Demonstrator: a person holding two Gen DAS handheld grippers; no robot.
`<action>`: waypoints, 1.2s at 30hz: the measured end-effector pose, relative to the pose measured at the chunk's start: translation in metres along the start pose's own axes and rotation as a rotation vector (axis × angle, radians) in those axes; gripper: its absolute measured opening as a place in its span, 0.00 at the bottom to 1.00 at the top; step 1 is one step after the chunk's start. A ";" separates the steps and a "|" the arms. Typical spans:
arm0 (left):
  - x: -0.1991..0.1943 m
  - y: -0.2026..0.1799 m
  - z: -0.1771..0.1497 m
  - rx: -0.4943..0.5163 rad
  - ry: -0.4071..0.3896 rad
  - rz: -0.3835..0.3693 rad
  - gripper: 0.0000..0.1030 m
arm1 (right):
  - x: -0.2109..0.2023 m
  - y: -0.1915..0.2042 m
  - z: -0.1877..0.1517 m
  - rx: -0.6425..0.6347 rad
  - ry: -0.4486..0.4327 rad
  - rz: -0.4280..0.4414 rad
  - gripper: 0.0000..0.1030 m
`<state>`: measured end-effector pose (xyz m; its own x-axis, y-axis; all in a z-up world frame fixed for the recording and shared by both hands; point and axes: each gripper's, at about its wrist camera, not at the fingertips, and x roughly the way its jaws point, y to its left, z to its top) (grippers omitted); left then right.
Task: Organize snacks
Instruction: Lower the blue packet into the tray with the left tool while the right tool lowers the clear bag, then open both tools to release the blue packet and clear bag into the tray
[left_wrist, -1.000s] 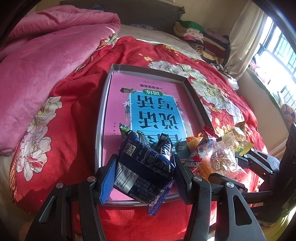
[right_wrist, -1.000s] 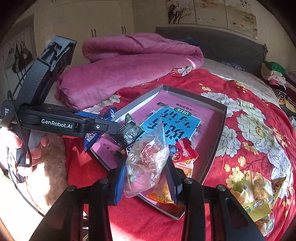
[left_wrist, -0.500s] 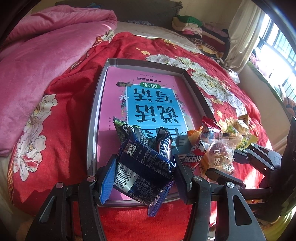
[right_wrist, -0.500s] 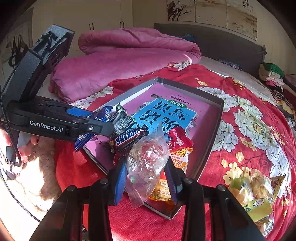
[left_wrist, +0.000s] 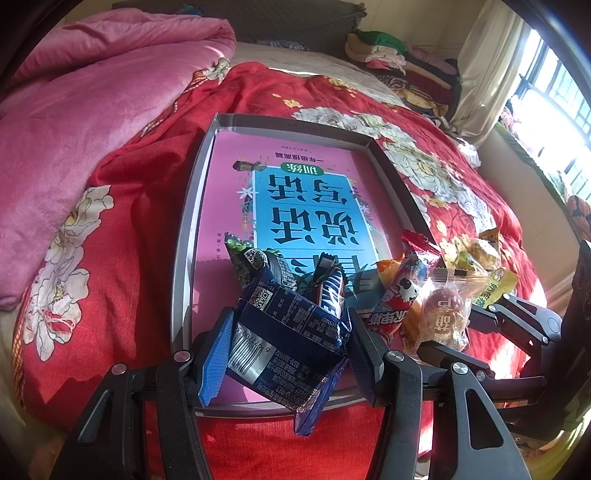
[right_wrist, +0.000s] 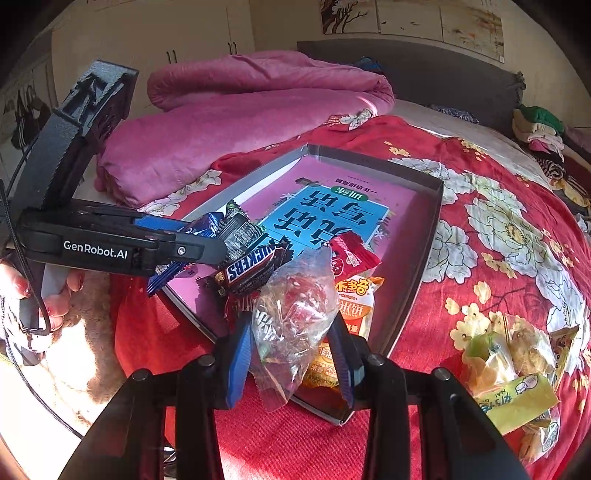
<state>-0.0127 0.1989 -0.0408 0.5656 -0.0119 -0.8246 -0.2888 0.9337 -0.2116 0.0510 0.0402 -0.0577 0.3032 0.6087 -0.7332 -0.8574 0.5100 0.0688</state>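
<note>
The right gripper (right_wrist: 293, 343) pinches a clear bag of sweets (right_wrist: 291, 314) over the tray's (right_wrist: 421, 258) near corner; the left gripper (right_wrist: 207, 243) holds a blue packet (right_wrist: 203, 227) beside a Snickers bar (right_wrist: 251, 267); more snacks (right_wrist: 513, 365) lie on the red bedspread (right_wrist: 480, 236).

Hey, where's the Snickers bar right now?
The Snickers bar lies in the near end of the grey tray, in the right wrist view just left of the clear snack bag and right of the dark blue packet.
</note>
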 end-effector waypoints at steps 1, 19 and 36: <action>0.000 0.000 0.000 0.000 0.000 0.002 0.58 | 0.000 0.000 0.000 0.002 0.000 -0.001 0.39; -0.002 -0.003 0.002 0.014 -0.021 0.009 0.63 | -0.010 -0.010 -0.003 0.036 -0.019 -0.022 0.50; -0.016 -0.008 0.005 0.027 -0.087 -0.019 0.70 | -0.025 -0.010 -0.002 0.048 -0.056 -0.025 0.54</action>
<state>-0.0161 0.1932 -0.0233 0.6361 0.0002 -0.7716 -0.2568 0.9431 -0.2114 0.0512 0.0180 -0.0416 0.3484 0.6279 -0.6960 -0.8287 0.5533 0.0843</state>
